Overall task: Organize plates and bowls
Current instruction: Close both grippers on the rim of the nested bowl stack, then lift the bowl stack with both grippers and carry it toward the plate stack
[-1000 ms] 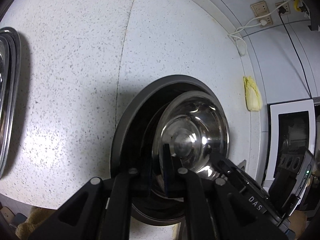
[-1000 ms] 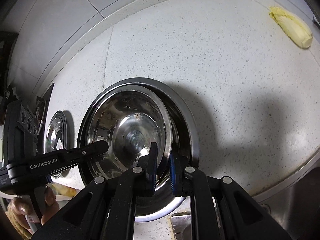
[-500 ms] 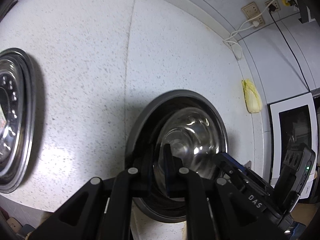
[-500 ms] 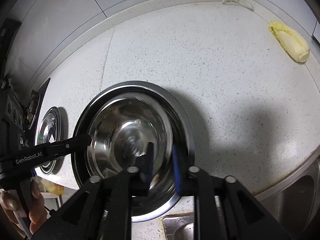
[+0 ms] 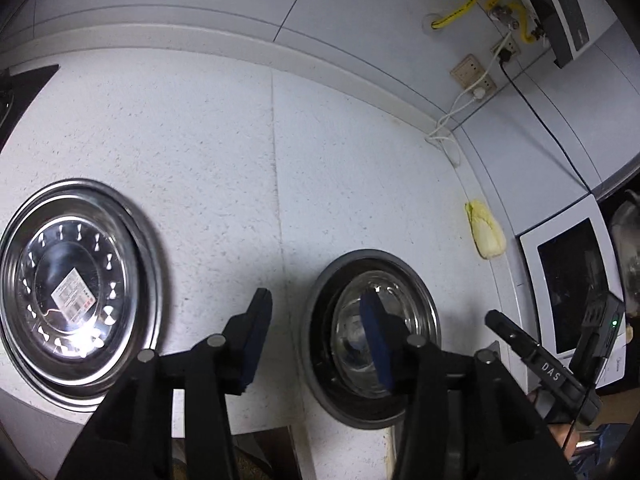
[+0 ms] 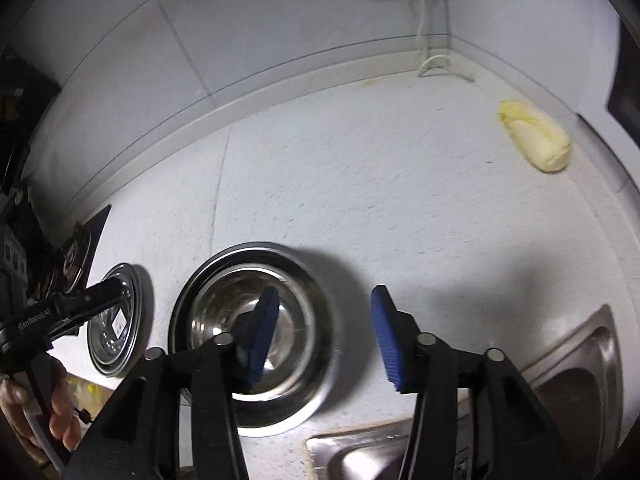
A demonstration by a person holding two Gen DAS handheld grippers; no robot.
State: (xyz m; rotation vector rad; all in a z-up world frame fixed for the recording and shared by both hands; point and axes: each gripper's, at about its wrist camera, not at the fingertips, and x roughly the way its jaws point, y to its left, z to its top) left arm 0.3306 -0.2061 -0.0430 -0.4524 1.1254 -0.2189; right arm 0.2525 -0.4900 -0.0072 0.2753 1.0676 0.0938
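Note:
A small steel bowl (image 5: 404,308) sits nested inside a larger steel bowl (image 5: 320,312) on the speckled white counter; both show in the right wrist view, small bowl (image 6: 304,320) and large bowl (image 6: 188,312). A stack of steel plates (image 5: 132,240) with a white label lies to the left, also seen in the right wrist view (image 6: 136,308). My left gripper (image 5: 316,336) is open and empty, raised above the bowls' left rim. My right gripper (image 6: 324,332) is open and empty, raised above the bowls' right rim.
A yellow-white cabbage (image 5: 486,232) lies by the back wall, also in the right wrist view (image 6: 536,140). A white microwave (image 5: 568,284) stands at the right. A steel sink (image 6: 560,392) lies at the counter's front right. Wall sockets and cables (image 5: 476,76) hang behind.
Both grippers have let go of the small bowl's rim, opened wide and pulled up and back. The small bowl now rests inside the large bowl.

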